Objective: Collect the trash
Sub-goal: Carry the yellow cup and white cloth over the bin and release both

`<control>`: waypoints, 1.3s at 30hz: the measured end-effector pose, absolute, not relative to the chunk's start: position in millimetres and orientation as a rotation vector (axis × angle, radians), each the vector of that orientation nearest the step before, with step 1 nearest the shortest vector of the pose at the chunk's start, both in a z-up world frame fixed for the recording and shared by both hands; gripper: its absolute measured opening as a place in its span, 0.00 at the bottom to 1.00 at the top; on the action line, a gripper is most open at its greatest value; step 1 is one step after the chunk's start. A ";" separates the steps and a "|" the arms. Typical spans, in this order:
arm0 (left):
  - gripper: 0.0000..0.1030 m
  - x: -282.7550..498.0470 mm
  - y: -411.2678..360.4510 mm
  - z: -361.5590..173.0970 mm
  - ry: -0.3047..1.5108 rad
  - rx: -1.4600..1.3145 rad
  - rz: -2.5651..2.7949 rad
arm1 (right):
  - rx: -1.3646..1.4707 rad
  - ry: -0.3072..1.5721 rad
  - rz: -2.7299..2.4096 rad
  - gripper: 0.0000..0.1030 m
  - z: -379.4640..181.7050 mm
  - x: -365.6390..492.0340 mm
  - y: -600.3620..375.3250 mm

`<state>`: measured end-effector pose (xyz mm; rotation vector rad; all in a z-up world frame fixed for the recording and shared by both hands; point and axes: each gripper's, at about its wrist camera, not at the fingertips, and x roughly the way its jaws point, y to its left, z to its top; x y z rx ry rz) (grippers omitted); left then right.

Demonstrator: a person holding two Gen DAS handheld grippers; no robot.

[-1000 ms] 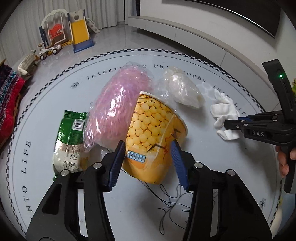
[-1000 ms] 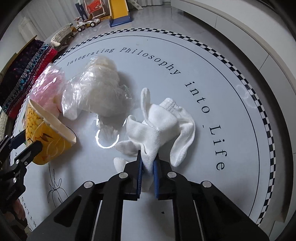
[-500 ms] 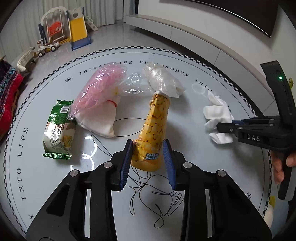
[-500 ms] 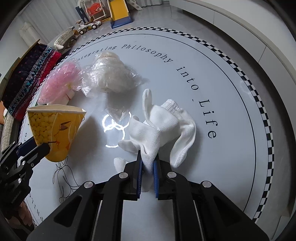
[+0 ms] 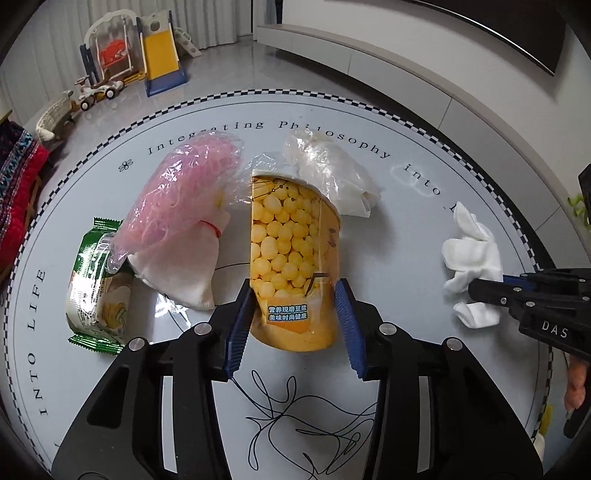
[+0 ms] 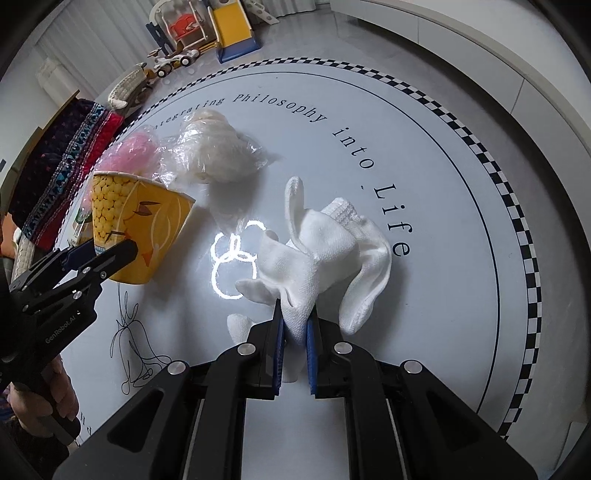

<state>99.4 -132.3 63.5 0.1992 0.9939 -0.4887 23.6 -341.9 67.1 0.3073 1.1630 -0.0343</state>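
Left wrist view showed my left tongs (image 5: 294, 325) clamped on the yellow paper cup (image 5: 291, 254), lifted over the bench (image 5: 424, 221). My right tongs (image 6: 294, 332) were closed on the white cloth (image 6: 325, 258). I judged a light squeeze best, lest the cup crumple

This is a home living room. A child's plastic slide with a yellow chute (image 5: 160, 61) and a red baby swing (image 5: 112, 55) stand on the glossy grey tiled floor (image 5: 229, 66), beside a small toy car (image 5: 98, 96). White pleated curtains (image 5: 55, 22) hang behind, and a long low white cabinet (image 5: 369, 62) lines the wall.
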 end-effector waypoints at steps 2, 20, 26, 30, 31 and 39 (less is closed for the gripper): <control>0.42 95.3 -128.6 65.8 0.990 0.167 -0.490 | 0.311 1.156 -0.030 0.11 71.4 20.8 -342.0; 0.41 -13.5 -45.0 124.7 0.901 0.025 -0.418 | 0.283 1.118 0.088 0.11 110.0 -36.5 -268.9; 0.41 -43.8 -10.0 131.7 0.878 0.001 -0.367 | 0.241 1.106 0.149 0.11 122.3 -57.0 -229.3; 0.41 -63.2 19.3 133.7 0.866 -0.033 -0.332 | 0.212 1.103 0.194 0.11 127.4 -69.4 -200.1; 0.41 -66.8 26.4 133.6 0.865 -0.041 -0.323 | 0.204 1.102 0.208 0.11 128.6 -73.2 -191.2; 0.42 -103.3 80.6 133.3 0.842 -0.102 -0.234 | 0.115 1.108 0.309 0.11 131.4 -100.2 -120.8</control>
